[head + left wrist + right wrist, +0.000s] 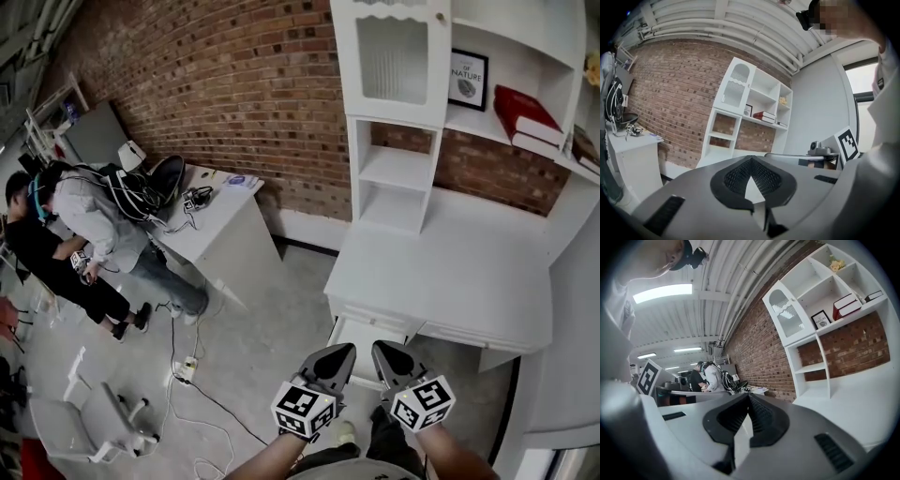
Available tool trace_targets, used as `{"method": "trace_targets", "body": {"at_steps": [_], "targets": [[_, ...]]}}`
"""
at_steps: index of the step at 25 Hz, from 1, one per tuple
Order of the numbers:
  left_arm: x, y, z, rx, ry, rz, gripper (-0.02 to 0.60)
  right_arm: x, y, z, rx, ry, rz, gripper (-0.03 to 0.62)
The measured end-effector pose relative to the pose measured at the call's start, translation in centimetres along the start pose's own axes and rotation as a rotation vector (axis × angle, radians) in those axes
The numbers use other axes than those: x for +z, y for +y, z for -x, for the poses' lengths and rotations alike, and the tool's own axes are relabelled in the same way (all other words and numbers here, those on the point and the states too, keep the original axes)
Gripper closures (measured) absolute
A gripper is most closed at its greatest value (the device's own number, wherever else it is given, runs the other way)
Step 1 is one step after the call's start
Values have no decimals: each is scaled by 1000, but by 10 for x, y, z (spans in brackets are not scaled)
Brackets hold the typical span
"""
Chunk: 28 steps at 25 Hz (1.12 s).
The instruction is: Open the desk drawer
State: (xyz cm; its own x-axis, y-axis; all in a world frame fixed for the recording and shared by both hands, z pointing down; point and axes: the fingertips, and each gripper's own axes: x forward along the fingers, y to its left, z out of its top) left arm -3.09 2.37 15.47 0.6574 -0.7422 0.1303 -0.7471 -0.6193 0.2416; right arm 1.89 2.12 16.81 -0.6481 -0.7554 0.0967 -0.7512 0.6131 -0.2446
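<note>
The white desk [459, 281] with a shelf hutch stands against the brick wall. At its front left a white drawer [364, 330] appears to stand out from the desk front, its near part hidden behind my grippers. My left gripper [345, 351] and right gripper [382, 349] are held side by side in front of the drawer, above it in the head view, both pointing at the desk. The left gripper [751, 159] is shut with nothing in it. The right gripper [749, 395] also looks shut and empty. Neither touches the desk.
The hutch holds a framed picture [468, 79] and red books [525, 117]. At the left stands a second white desk [225, 230] with gear on it, and two people [98, 234] beside it. A power strip with cable [187, 367] and a white chair [94, 422] sit on the floor.
</note>
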Motion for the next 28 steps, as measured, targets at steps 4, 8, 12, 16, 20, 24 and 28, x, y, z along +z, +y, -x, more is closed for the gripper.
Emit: {"method": "trace_targets", "body": {"at_steps": [4, 8, 12, 16, 20, 24, 28], "targets": [[14, -5, 1, -8, -20, -5, 569, 14, 2, -2, 3, -9, 26, 577], [23, -8, -3, -12, -34, -12, 569, 23, -2, -3, 1, -12, 33, 577], [30, -5, -4, -7, -41, -13, 569, 30, -2, -6, 3, -14, 45, 577], [31, 0, -2, 1, -46, -13, 569, 32, 1, -10, 2, -14, 51, 577], [29, 5, -3, 7, -46, -8, 569, 29, 2, -15, 7, -9, 60, 577], [30, 9, -6, 14, -47, -4, 569, 32, 1, -19, 8, -4, 68, 577], [36, 18, -5, 18, -49, -6, 569, 38, 3, -28, 6, -5, 71, 577]]}}
